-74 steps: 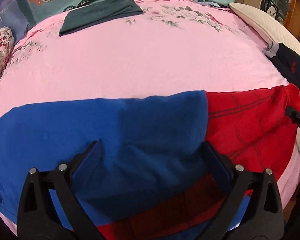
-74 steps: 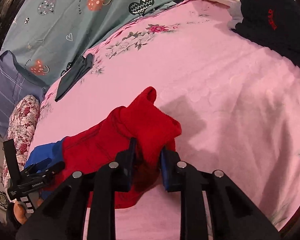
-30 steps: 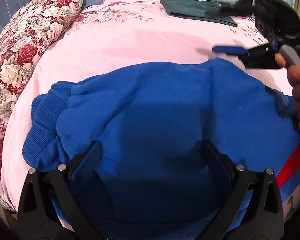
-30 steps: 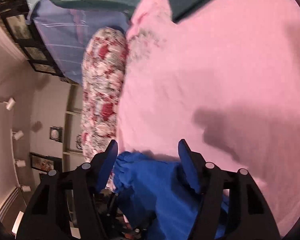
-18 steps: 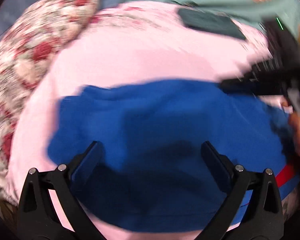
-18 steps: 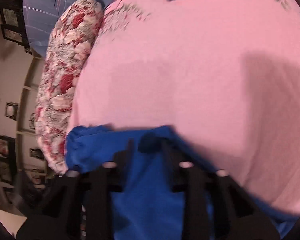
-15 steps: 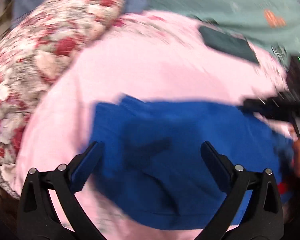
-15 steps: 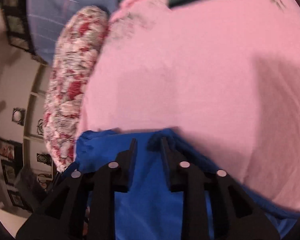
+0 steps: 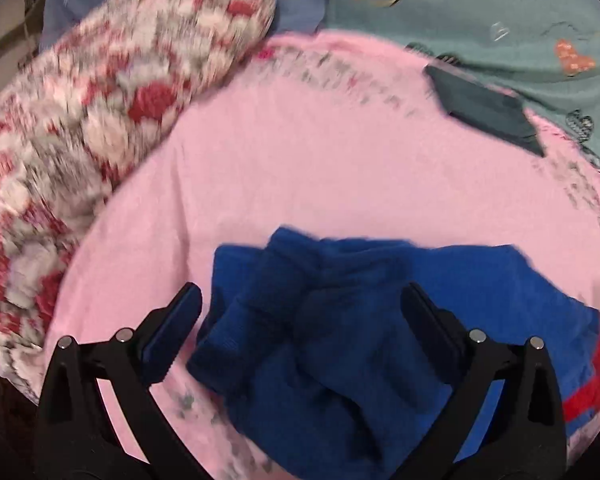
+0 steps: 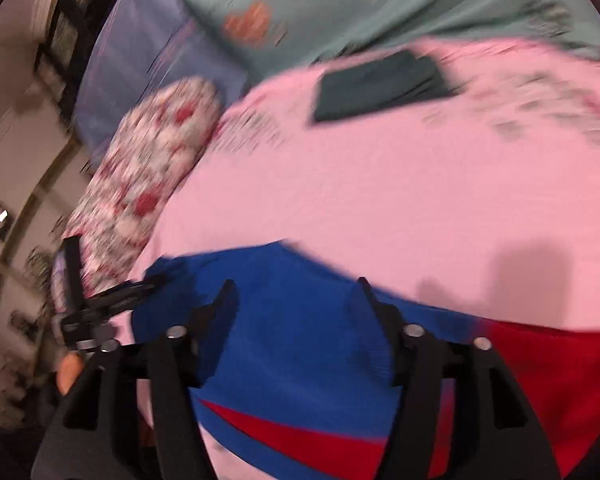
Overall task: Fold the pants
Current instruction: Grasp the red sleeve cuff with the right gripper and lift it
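The pants (image 9: 360, 320) are blue with red parts and lie folded on the pink bedspread (image 9: 320, 168); the blue cuff end is bunched up. My left gripper (image 9: 302, 296) hovers over that bunched end, open wide, nothing pinched. In the right wrist view the pants (image 10: 292, 360) show blue cloth with red on the right and a red strip below. My right gripper (image 10: 295, 286) is above the blue fold, its jaws opening, with cloth under them but not pressed. The left gripper (image 10: 100, 308) and a hand (image 10: 68, 376) appear at the left edge there.
A floral pillow (image 9: 80, 140) lies along the left side of the bed. A folded dark green garment (image 9: 484, 108) rests at the far side near a teal patterned cover (image 9: 480, 12). A blue-grey pillow (image 10: 148, 64) stands behind the floral one.
The right gripper, shut on the blue fold half a second ago, has opened and drawn back to the right. It has left the left wrist view. The blue end now lies bunched.
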Demonstrator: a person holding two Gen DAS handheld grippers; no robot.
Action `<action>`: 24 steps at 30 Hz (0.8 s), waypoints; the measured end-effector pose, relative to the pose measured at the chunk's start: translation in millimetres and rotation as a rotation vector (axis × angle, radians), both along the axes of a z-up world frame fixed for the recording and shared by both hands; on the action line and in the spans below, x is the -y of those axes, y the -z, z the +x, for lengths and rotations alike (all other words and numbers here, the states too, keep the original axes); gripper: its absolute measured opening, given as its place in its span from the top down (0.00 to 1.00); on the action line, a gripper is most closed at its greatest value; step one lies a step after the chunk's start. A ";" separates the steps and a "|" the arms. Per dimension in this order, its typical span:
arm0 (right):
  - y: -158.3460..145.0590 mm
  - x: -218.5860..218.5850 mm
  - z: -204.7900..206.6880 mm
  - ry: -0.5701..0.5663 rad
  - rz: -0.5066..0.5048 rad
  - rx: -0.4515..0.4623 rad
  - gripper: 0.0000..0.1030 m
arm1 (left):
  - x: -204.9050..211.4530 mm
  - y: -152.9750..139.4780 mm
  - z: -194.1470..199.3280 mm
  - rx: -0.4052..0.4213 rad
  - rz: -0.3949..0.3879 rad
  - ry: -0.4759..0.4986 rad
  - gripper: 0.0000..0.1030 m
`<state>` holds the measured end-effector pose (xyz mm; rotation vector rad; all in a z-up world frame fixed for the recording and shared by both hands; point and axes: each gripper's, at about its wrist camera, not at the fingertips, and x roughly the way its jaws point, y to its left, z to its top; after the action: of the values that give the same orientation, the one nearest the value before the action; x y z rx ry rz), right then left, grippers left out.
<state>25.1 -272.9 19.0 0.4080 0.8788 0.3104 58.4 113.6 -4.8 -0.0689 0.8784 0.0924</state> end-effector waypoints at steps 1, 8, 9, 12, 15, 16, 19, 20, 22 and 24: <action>-7.6 30.1 -28.1 0.103 -0.044 0.039 0.34 | 14.4 -13.4 -8.9 0.031 -0.001 0.046 0.02; 12.1 189.7 -176.2 0.666 -0.134 0.001 0.17 | 150.0 -19.4 -35.6 0.007 -0.079 0.393 0.02; 21.6 197.8 -181.5 0.672 -0.088 -0.026 0.17 | 165.9 -15.1 -36.8 -0.008 -0.087 0.424 0.02; 42.9 197.2 -173.0 0.607 -0.015 -0.053 0.17 | 218.4 6.3 -40.6 -0.055 -0.086 0.521 0.02; 60.1 183.7 -150.7 0.574 -0.020 -0.077 0.17 | 250.9 32.6 -45.1 -0.099 -0.029 0.569 0.02; 65.2 175.1 -143.9 0.563 -0.023 -0.087 0.17 | 255.3 43.9 -43.1 -0.125 0.002 0.566 0.02; 75.9 171.1 -138.1 0.518 -0.016 -0.077 0.36 | 250.1 59.8 -41.0 -0.157 0.003 0.546 0.02; 75.2 170.4 -139.8 0.516 -0.031 -0.069 0.58 | 247.6 59.4 -40.7 -0.156 0.002 0.541 0.02; 73.8 167.5 -138.8 0.462 0.002 -0.052 0.74 | 242.5 59.2 -38.8 -0.155 -0.010 0.533 0.02; 63.8 161.4 -139.8 0.442 0.018 -0.008 0.83 | 239.4 57.5 -39.3 -0.151 -0.021 0.530 0.02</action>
<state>-114.7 -434.3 -44.9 0.6071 0.7707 -0.0906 19.2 -125.8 -62.3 0.1538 1.0234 -0.4117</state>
